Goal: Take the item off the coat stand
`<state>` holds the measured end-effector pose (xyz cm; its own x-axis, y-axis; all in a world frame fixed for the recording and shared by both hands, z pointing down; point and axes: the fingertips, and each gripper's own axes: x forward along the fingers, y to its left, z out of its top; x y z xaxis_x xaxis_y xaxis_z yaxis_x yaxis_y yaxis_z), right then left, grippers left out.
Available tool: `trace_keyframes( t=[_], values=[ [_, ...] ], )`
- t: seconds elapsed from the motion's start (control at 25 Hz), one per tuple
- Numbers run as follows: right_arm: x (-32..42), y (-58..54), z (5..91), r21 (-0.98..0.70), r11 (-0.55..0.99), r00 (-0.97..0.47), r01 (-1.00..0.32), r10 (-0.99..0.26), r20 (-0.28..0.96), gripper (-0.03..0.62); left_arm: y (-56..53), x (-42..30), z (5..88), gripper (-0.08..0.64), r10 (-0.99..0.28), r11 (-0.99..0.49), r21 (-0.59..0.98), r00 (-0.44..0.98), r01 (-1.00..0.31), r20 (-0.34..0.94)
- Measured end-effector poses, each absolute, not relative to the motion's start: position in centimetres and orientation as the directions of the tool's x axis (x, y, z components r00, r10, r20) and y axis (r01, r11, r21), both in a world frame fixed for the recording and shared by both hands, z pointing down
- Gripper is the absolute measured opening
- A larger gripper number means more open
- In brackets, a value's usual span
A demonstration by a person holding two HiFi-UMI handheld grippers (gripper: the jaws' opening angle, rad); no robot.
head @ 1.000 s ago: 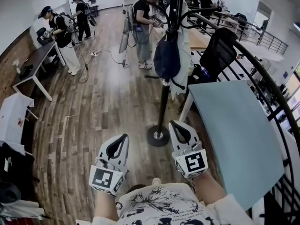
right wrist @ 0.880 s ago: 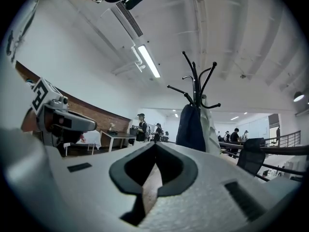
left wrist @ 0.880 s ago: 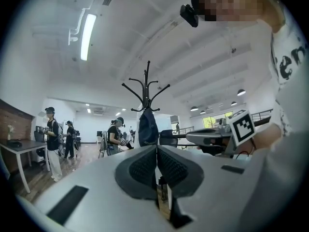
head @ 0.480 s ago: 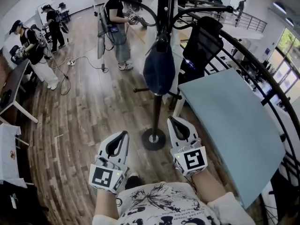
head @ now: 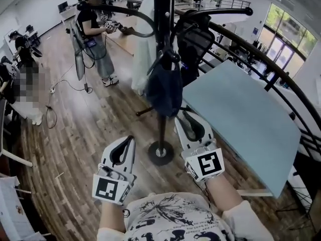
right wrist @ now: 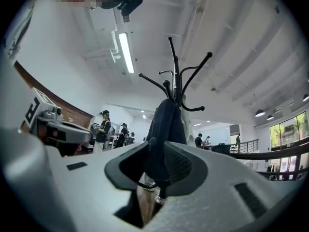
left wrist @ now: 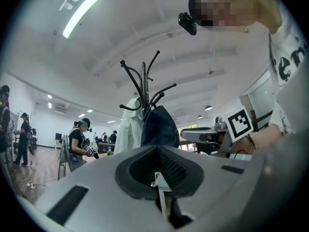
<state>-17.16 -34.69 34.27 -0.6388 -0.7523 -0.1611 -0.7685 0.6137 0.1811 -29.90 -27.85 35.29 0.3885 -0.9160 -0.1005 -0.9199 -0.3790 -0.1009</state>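
A black coat stand (head: 161,127) rises from a round base (head: 160,153) on the wooden floor. A dark navy bag (head: 164,89) hangs from one of its hooks, with a white garment (head: 143,54) behind it. My right gripper (head: 180,116) points up just below and right of the bag. Its jaws are opening, and nothing is between them; through the gap I see the bag (right wrist: 166,124) farther off. My left gripper (head: 131,139) is lower, left of the pole, with its jaws together and empty. From the left gripper view, the bag (left wrist: 159,127) hangs ahead.
A blue-grey table top (head: 241,119) lies close on the right, with a curved black railing (head: 261,49) beyond it. A black office chair (head: 195,39) stands behind the stand. A person (head: 95,29) stands at the back left, with cables on the floor nearby.
The view has closed in on the stand. Both grippers are nearer the pole, and the right one has risen to just under the bag. Its jaws have parted.
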Motion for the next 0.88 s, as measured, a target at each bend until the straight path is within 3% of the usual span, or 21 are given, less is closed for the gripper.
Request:
trace_keyframes(
  t=[0.24,0.36,0.56,0.88],
  values=[
    [-18.4,-37.1,33.0,0.192,0.539,-0.568,-0.82,-0.807,-0.163,0.241,-29.5,-29.5,35.5,0.005,-0.868,-0.474,-0.109,0.485,-0.874,-0.105],
    [-19.1,-38.7,32.8,0.188,0.527,-0.552,-0.829,-0.824,-0.126,0.27,-29.7,-29.4,35.5,0.005,-0.851,-0.503,-0.121,0.515,-0.856,-0.104],
    [-20.1,-41.8,34.0,0.164,0.505,-0.521,-0.847,-0.85,-0.074,0.271,-29.0,-29.4,36.0,0.005,-0.822,-0.554,-0.132,0.565,-0.822,-0.065],
    [-20.0,-43.4,34.4,0.19,0.436,-0.456,-0.879,-0.887,-0.076,0.179,-29.2,-30.5,36.7,0.005,-0.826,-0.555,-0.111,0.562,-0.825,-0.043]
  ],
)
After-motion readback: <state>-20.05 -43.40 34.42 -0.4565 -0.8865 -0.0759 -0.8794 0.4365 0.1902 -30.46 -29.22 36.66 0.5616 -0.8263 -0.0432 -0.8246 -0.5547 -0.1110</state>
